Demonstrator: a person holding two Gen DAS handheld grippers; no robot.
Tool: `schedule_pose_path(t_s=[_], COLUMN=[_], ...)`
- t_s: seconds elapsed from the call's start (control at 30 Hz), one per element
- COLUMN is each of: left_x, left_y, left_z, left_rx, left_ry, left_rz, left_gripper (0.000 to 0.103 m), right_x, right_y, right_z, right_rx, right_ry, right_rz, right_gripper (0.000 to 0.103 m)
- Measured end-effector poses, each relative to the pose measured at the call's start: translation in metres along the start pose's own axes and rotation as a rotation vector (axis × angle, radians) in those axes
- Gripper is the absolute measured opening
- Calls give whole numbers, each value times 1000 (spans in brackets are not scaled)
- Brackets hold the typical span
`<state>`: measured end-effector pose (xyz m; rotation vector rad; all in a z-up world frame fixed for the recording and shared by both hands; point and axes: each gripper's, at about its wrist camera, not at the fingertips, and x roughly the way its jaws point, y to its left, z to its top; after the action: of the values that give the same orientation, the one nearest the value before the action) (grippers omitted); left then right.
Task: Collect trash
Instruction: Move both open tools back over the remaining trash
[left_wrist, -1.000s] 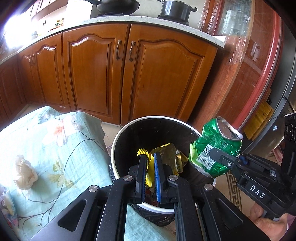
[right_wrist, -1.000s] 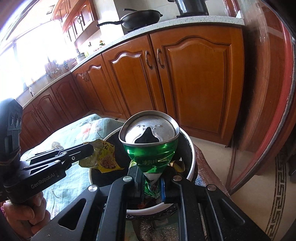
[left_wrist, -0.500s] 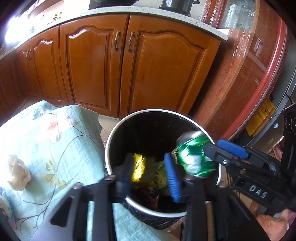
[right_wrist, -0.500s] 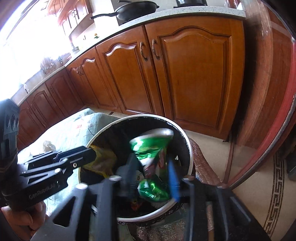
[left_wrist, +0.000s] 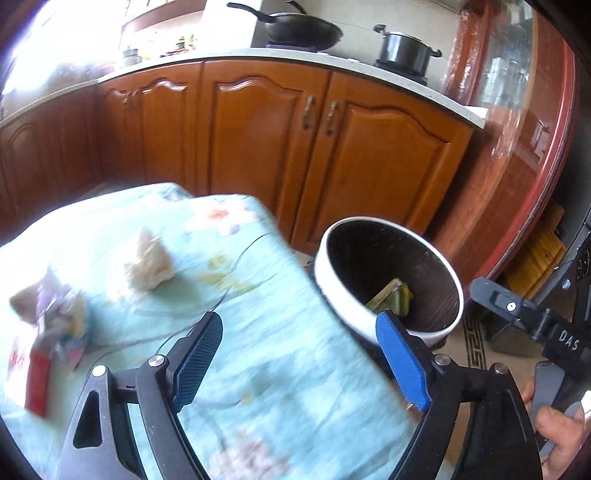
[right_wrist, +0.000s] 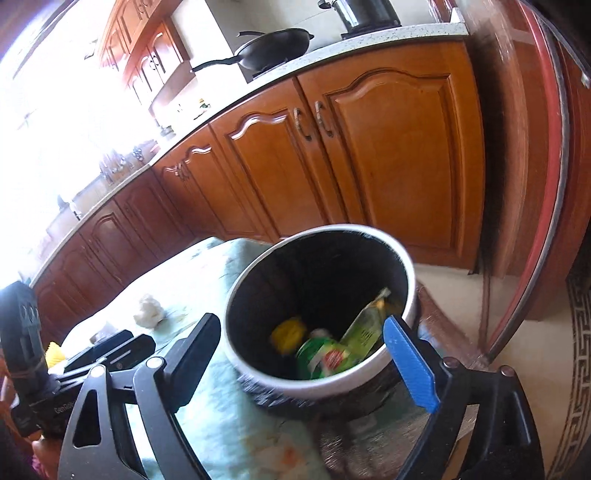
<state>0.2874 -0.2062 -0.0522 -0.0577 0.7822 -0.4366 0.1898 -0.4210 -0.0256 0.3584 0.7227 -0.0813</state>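
both grippers, left (left_wrist: 299, 354) and right (right_wrist: 303, 354), are opening with nothing held. the can (right_wrist: 325, 360) is in the bin (right_wrist: 369, 230). the tissue wad (left_wrist: 149, 264) could get nudged off the tablecloth (left_wrist: 280, 387) if it's grabbed sloppily.

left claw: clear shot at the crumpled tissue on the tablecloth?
Probably yes. The left claw is empty, its jaws opening, over the tablecloth. The crumpled tissue lies ahead and left on open cloth, nothing between. The bin stands off to the right.
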Motion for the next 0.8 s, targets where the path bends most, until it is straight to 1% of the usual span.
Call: schedule_pose_path(t_s=[0.1, 0.23, 0.47, 0.63, 0.8], left_x=[-17, -40, -87, -110, -124], left_y=[19, 41, 83, 117, 137], left_z=[-20, -42, -67, -80, -90], left_rx=[-45, -77, -147, -229, -264], left_ry=[9, 11, 6, 15, 12], left_rz=[21, 65, 147, 191, 230], left_gripper=[85, 85, 85, 85, 85], right_x=[-2, -2, 11, 21, 28], right_y=[15, 37, 75, 99, 121], right_z=[-15, -33, -64, -84, -96], right_rx=[17, 3, -13, -37, -70], right_ry=[21, 56, 128, 184, 221], right_rz=[43, 88, 152, 190, 209], right_gripper=[92, 92, 92, 92, 92])
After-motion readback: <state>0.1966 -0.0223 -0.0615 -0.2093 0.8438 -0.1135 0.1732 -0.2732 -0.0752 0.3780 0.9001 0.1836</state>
